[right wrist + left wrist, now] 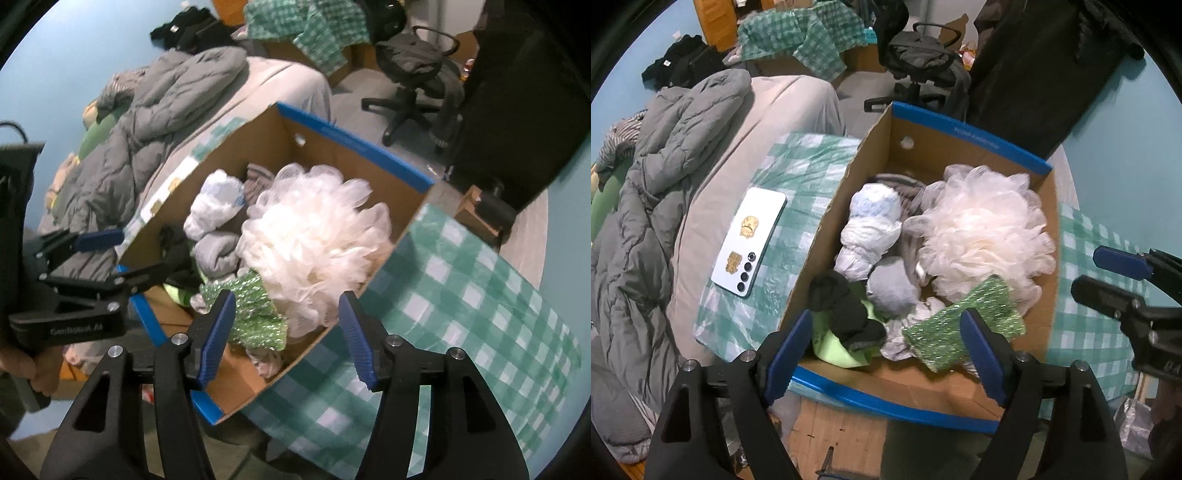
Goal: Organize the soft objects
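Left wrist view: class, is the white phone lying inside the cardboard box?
No, the phone lies on the checked cloth outside the cardboard box, beside its left wall.

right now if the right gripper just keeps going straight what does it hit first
Probably the white bath pouf in the cardboard box, with the green sparkly sponge just left of that line; depth is unclear. The right gripper is open.

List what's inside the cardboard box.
Inside the cardboard box: cream bath pouf, green glittery cloth, grey sock ball, black sock, white bundle. Anything beneath the pile is covered.
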Available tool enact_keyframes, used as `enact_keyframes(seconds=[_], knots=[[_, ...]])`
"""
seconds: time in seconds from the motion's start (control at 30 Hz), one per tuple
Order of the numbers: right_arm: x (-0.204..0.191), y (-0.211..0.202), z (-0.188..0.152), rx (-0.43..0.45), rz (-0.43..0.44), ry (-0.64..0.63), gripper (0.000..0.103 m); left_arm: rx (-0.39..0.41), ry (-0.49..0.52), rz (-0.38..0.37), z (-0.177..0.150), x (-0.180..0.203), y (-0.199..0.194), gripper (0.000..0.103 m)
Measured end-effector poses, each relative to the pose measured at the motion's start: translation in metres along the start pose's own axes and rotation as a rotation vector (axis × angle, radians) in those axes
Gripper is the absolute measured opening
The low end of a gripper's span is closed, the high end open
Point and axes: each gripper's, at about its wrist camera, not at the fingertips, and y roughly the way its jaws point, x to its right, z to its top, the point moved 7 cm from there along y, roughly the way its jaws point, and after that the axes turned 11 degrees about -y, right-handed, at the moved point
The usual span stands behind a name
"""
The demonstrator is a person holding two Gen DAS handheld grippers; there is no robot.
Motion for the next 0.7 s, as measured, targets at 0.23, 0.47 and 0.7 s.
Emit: enact_keyframes(seconds=[0.23, 0.47, 0.7], knots=[[0.024, -0.034, 0.002, 0.056, -0.035, 0.064, 0.063, 0.049, 0.008, -0.019, 0.005, 0.017, -0.028, 0.088], [0.041, -0.061, -0.002, 0.094, -0.066, 0.092, 0.063, 0.096, -0.030, -0.028, 0.007, 0.030, -0.051, 0.088], [0.060, -0.086, -0.008, 0.125, -0.109, 0.108, 0.064, 0.166, 0.005, -0.040, 0.004, 0.054, -0.074, 0.088]])
